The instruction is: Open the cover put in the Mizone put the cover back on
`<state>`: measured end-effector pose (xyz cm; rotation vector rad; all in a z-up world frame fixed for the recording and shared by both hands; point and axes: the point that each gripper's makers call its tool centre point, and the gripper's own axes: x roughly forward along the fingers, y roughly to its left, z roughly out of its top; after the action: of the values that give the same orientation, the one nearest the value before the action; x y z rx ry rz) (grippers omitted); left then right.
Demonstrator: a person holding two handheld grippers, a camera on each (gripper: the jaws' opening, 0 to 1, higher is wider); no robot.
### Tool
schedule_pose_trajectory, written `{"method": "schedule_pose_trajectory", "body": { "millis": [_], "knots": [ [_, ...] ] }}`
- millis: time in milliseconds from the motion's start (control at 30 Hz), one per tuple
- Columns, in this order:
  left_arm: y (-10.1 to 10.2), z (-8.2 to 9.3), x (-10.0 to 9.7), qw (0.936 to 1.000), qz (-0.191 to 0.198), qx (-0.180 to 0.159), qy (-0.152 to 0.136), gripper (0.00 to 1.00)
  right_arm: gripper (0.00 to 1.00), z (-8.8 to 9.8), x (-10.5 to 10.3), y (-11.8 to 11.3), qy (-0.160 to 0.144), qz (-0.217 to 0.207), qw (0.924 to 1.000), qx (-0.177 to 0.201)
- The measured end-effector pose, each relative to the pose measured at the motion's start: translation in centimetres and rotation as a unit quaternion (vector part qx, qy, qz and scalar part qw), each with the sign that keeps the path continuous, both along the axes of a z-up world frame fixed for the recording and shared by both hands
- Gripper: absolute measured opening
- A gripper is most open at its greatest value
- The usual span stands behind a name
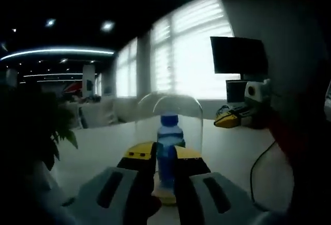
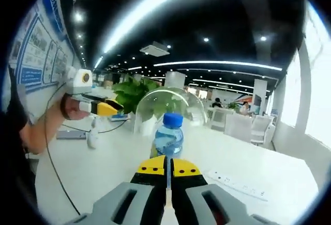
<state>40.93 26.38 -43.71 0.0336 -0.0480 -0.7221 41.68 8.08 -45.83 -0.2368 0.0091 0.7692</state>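
Clear glass forms the dome cover, seen in the left gripper view standing over the blue Mizone bottle on a small round base set on the white surface. My left hand-held gripper has its yellow-tipped jaws spread, one on each side of the bottle's line, dead ahead and near; whether they touch the glass I cannot tell. The bottle's long axis is upright. Beyond, at right, my right hand-held gripper hangs over the surface, well apart from the cover, before a dark monitor.

In the right gripper view, my right hand-held gripper has its jaws pressed together, pinching nothing, pointing at the same bottle under the cover. This view adds what the other lacks: my left hand-held gripper at left, short of the cover, green plants, a power strip. Judged from both, the cover is already back on.
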Motion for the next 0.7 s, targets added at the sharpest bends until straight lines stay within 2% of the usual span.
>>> {"method": "schedule_pose_trajectory", "body": {
  "millis": [67,133,167,267,300,367,400,467,533,633,700],
  "knots": [
    [-0.2,-0.3,-0.9,0.9998,-0.014,-0.016,-0.004,0.04,0.0,-0.6,-0.6,-0.1,-0.003,-0.007,1.0,0.004],
    [-0.3,-0.7,-1.4,0.9998,-0.011,-0.013,-0.014,0.04,0.0,-0.9,-0.8,-0.6,0.001,-0.032,0.999,0.032],
    [-0.2,-0.9,-1.5,0.9998,-0.003,-0.01,-0.018,0.04,0.0,-0.8,-1.3,-0.5,0.0,-0.029,0.9984,0.049],
    [0.0,-1.1,-1.9,0.9996,-0.003,-0.029,-0.008,0.04,0.0,-0.9,-2.4,-0.7,0.02,-0.026,0.9953,0.091],
    [0.0,-1.0,-2.1,0.9989,-0.006,-0.046,-0.002,0.04,0.0,-0.9,-2.6,-0.9,0.017,-0.028,0.9953,0.091],
    [0.4,-1.0,-2.2,0.9983,-0.001,-0.058,0.005,0.04,0.0,-0.7,-3.1,-1.1,0.006,-0.03,0.9944,0.101],
    [0.6,-1.1,-2.2,0.9983,0.002,-0.058,0.002,0.04,0.0,-0.6,-3.2,-1.3,0.009,-0.033,0.9931,0.112],
    [0.6,-1.3,-2.2,0.9986,0.004,-0.052,0.004,0.04,0.0,-1.2,-3.6,-1.3,0.039,-0.029,0.991,0.125],
    [1.0,-1.9,-2.3,0.9991,0.014,-0.038,0.012,0.04,0.0,-1.4,-3.6,-1.9,0.041,-0.037,0.9894,0.135],
    [1.2,-2.5,-2.9,0.9997,0.023,-0.009,0.001,0.03,0.0,-1.9,-3.6,-3.1,0.049,-0.062,0.986,0.147],
    [1.0,-2.8,-3.6,0.9997,0.021,0.004,-0.014,0.03,0.0,-2.3,-3.9,-3.4,0.058,-0.057,0.9854,0.149]
  ]
}}
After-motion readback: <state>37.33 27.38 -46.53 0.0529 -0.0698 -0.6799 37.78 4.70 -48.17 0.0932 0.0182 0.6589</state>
